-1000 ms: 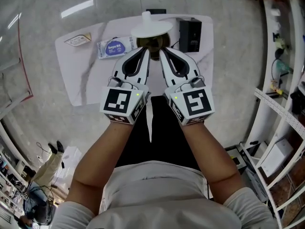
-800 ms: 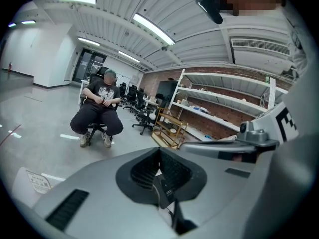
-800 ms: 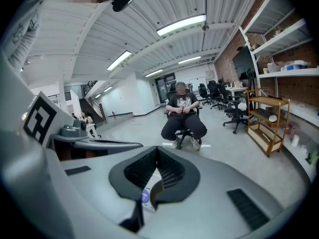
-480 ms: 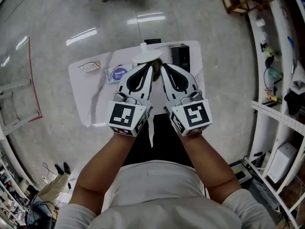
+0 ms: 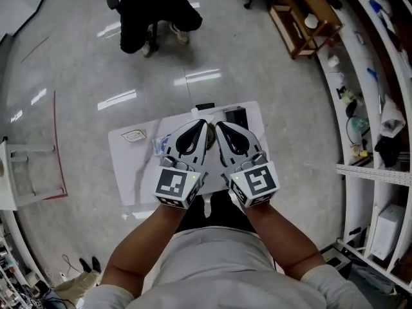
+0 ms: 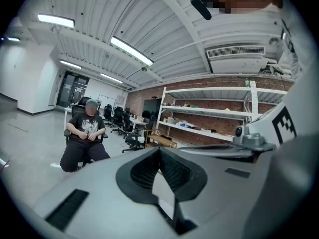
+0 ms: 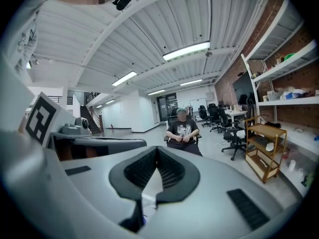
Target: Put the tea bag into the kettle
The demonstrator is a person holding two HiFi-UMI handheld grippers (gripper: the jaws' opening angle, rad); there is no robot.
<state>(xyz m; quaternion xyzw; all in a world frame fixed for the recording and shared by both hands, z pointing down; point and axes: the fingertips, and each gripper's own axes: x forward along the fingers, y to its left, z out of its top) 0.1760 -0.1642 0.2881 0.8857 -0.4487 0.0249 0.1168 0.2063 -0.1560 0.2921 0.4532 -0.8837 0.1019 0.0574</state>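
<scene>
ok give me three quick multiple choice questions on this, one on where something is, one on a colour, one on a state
1. Where is the seated person in the head view?
A. beyond the table, at the top
B. on the shelves at right
C. under the table

2. What colour is the table top?
A. black
B. white
C. red

3. How do the jaws of the left gripper and the right gripper stand?
A. wide apart
B. clamped on a kettle
C. together, nothing between

Key:
1 A, the person sits on the floor area past the table's far edge.
2 B, the top shows white around the grippers.
3 C, each gripper view shows its pads meeting.
</scene>
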